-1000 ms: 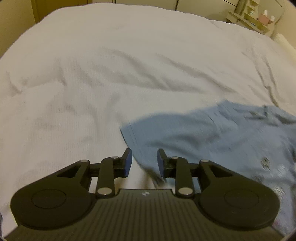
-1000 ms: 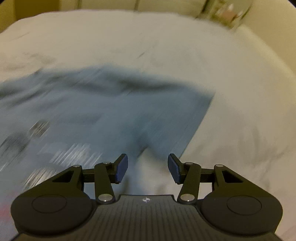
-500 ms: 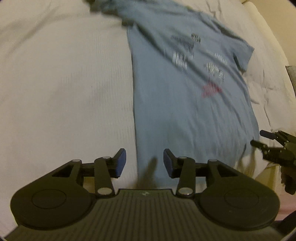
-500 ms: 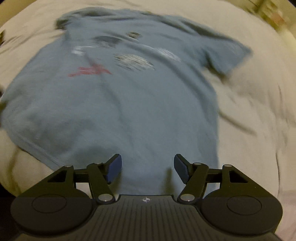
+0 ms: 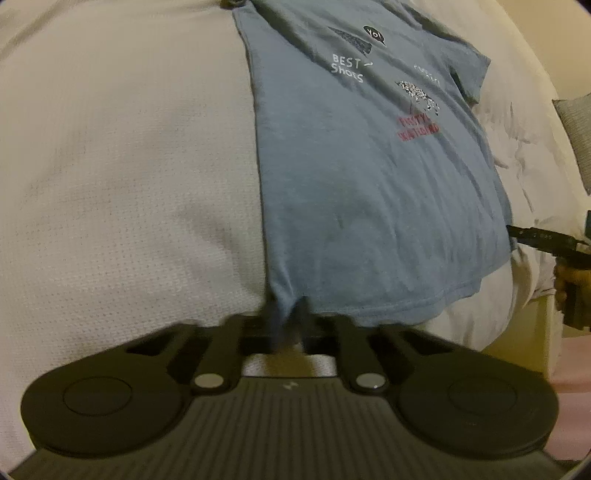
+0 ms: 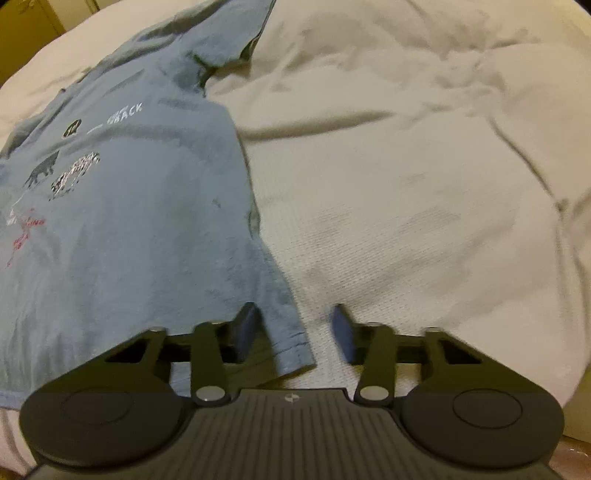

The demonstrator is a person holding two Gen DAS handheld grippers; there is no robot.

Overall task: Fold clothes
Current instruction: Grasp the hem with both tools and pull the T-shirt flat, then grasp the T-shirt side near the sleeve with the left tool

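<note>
A blue T-shirt [image 5: 369, 184] with white and red print lies flat, print up, on a white bedspread [image 5: 129, 184], hem toward me. My left gripper [image 5: 288, 321] is shut on the hem's left corner, and the cloth bunches between its blurred fingers. In the right wrist view the T-shirt [image 6: 129, 240] fills the left half. Its right hem corner lies between the fingers of my right gripper [image 6: 293, 332], which stands open just above the bedspread [image 6: 424, 221]. The right gripper [image 5: 535, 236] also shows at the shirt's right edge in the left wrist view.
A grey pillow [image 5: 576, 140] lies at the far right of the bed. A hand [image 5: 565, 284] holds the right gripper's handle. The bed's near edge drops off below both grippers. A wooden cabinet [image 6: 37, 22] stands beyond the bed.
Both grippers swung down to the shirt's hem. The left gripper, open half a second ago, has shut on the left hem corner. The right gripper moved to the right corner and stays open.
</note>
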